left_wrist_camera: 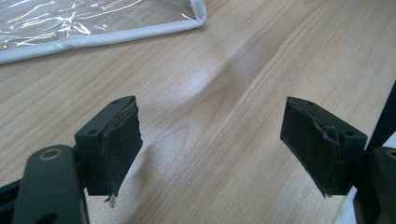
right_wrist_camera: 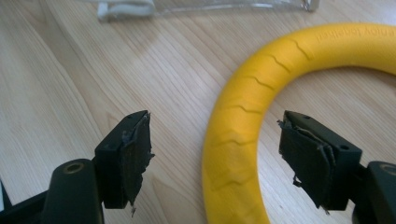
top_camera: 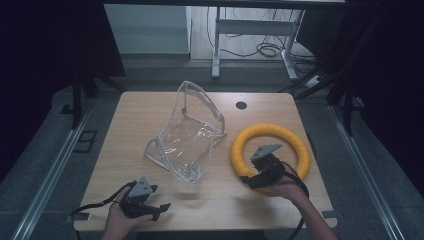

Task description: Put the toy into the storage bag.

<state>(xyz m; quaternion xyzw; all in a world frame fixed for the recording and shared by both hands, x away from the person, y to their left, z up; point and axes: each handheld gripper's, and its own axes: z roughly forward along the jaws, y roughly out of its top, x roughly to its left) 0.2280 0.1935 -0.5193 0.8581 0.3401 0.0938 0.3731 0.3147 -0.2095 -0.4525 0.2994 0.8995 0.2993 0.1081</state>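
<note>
Right gripper [right_wrist_camera: 215, 158] wide open, empty, jaws straddling yellow ring [right_wrist_camera: 238, 140] at lower right; I judge grasp step, next close on tube. Left gripper [left_wrist_camera: 212, 149] open, empty, idle near clear bag [top_camera: 187, 132].

- Yellow ring [top_camera: 270, 151]: thick, foam-like, with shallow ridges along its inner curve and faint raised lettering on top; lies flat on the right half of the wooden table [top_camera: 150, 107], just right of the bag, apart from it. In the right gripper view, near arc [right_wrist_camera: 243, 140] runs between the two spread black jaws, touching neither.
- Clear plastic bag [top_camera: 187, 132]: see-through, crinkled, edged with pale grey-white trim; sits mid-table, tilted, tall end propped up toward the far edge, low end flat on the wood toward the near side. In the left gripper view, trimmed corner [left_wrist_camera: 198, 11] lies flat on the table.
</note>
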